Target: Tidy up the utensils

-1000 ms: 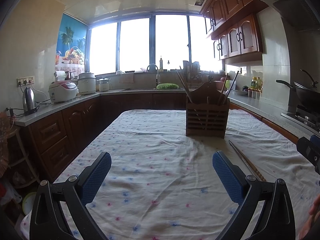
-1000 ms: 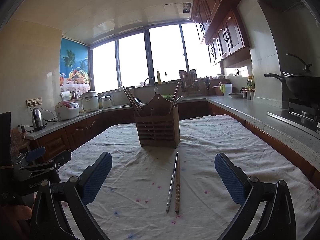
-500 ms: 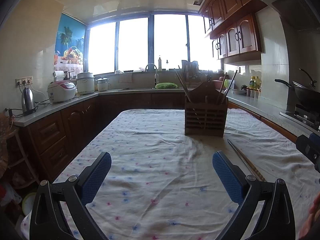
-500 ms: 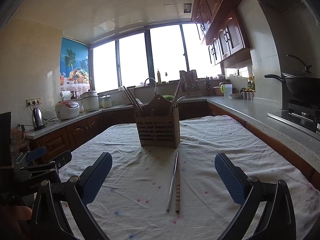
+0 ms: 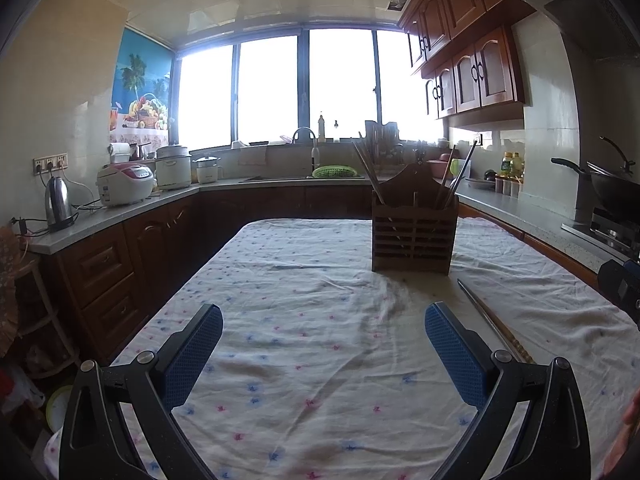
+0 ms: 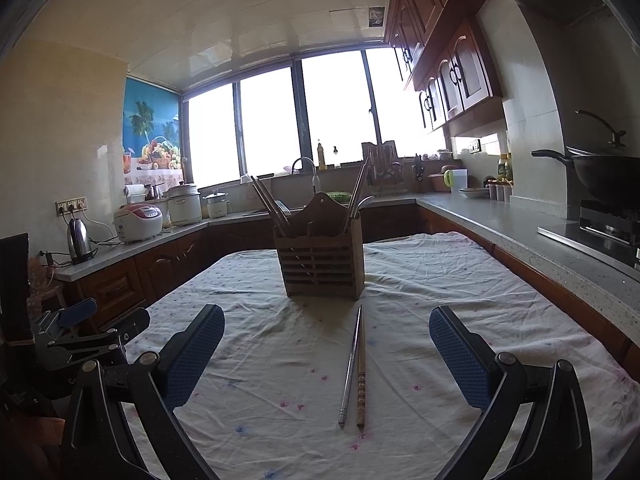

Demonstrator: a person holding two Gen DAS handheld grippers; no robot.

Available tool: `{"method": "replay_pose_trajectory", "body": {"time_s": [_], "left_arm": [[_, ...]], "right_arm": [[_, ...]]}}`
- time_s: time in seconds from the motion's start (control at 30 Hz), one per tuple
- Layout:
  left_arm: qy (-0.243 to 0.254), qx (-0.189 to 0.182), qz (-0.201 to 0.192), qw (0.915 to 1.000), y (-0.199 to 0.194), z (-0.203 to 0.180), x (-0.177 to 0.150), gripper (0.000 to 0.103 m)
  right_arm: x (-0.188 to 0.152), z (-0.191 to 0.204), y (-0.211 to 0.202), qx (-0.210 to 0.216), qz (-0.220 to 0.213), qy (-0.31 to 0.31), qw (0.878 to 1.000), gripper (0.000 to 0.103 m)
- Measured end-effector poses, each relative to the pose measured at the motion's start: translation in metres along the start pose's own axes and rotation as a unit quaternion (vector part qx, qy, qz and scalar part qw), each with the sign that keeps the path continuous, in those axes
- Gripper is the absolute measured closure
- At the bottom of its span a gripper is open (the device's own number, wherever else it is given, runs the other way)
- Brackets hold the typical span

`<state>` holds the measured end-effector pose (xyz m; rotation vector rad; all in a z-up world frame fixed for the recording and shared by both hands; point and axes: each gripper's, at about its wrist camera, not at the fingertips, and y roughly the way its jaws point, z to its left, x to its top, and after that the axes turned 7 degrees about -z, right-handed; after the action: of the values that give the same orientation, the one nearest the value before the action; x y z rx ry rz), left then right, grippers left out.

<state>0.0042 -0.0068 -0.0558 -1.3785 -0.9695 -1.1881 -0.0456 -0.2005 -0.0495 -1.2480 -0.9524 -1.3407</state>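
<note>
A slatted wooden utensil holder point(image 6: 322, 258) stands on the clothed table point(image 6: 460, 288) with chopsticks and utensils leaning in it; it also shows in the left wrist view point(image 5: 412, 236). A metal chopstick point(image 6: 351, 364) and a wooden chopstick point(image 6: 361, 372) lie side by side in front of it, between my right gripper's point(image 6: 326, 354) open, empty blue pads. In the left wrist view the pair point(image 5: 492, 320) lies just right of my left gripper point(image 5: 324, 350), which is open and empty.
The white floral cloth covers the table point(image 5: 304, 300). Counters run round the room with a kettle point(image 5: 58, 204), rice cookers point(image 5: 124, 184), a sink and a wok on the stove point(image 6: 608, 176). The left gripper point(image 6: 88, 332) shows at the right wrist view's left edge.
Both views shifted only slightly; the holder and the two chopsticks lie as before and both grippers stay open.
</note>
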Motion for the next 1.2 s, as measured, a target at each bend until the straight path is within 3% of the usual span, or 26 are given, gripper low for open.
{"method": "replay_pose_trajectory", "body": {"time_s": [1.2], "left_arm": [[0.002, -0.006, 0.006, 1.0, 0.0002, -0.0093, 0.0042, 0.001]], "right_arm": [[0.0054, 0.0039, -0.0007, 0.009, -0.008, 0.003, 1.0, 0.0]]}}
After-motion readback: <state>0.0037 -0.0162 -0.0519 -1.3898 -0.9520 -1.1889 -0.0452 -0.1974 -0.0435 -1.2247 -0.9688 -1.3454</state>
